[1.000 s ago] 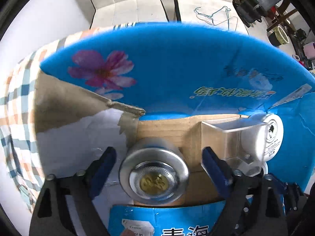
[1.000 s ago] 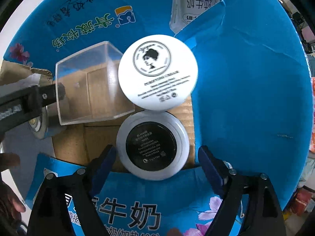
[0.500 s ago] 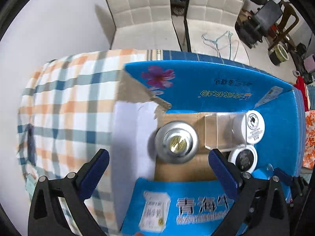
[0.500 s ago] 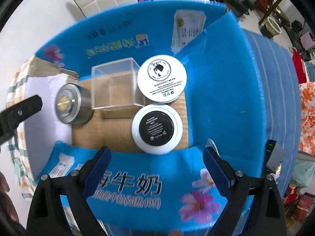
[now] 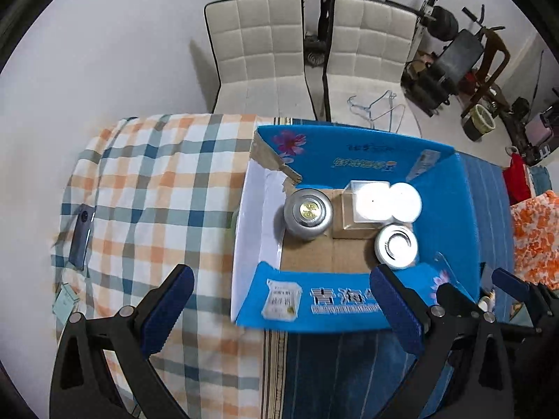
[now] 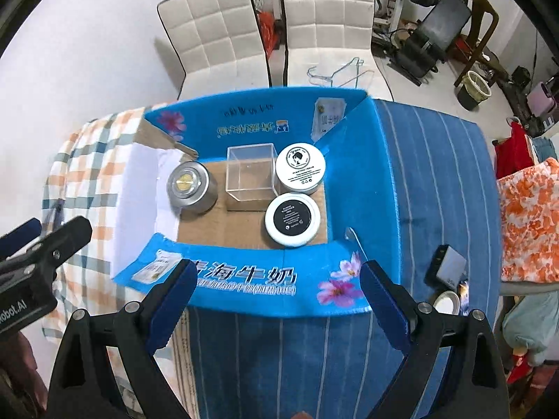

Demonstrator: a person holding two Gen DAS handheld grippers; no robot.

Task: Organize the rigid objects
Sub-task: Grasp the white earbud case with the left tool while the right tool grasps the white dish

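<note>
A blue cardboard box (image 6: 356, 181) (image 5: 447, 209) with its flaps up stands on a covered table. On its brown floor sit a silver round tin (image 6: 190, 186) (image 5: 307, 211), a clear plastic cube (image 6: 249, 173) (image 5: 363, 206), a white jar with a printed lid (image 6: 300, 167) (image 5: 405, 202) and a white jar with a black lid (image 6: 292, 218) (image 5: 396, 246). My left gripper (image 5: 279, 310) hangs open high above the box's near left flap, holding nothing. My right gripper (image 6: 276, 300) hangs open above the near flap, also holding nothing. The left gripper's finger (image 6: 52, 241) shows at the right wrist view's left edge.
A checked cloth (image 5: 157, 188) covers the table's left part and a blue striped cloth (image 6: 436, 192) the right. A dark phone (image 5: 82, 234) lies on the checked cloth. A small grey box (image 6: 447, 267) and a tape roll (image 6: 445, 302) lie right of the box. Two white chairs (image 6: 244, 28) stand behind.
Both grippers have risen well above the box and drawn back; the tin and the black-lidded jar, earlier between their fingers, now sit small and far below. The right jaws stand slightly wider.
</note>
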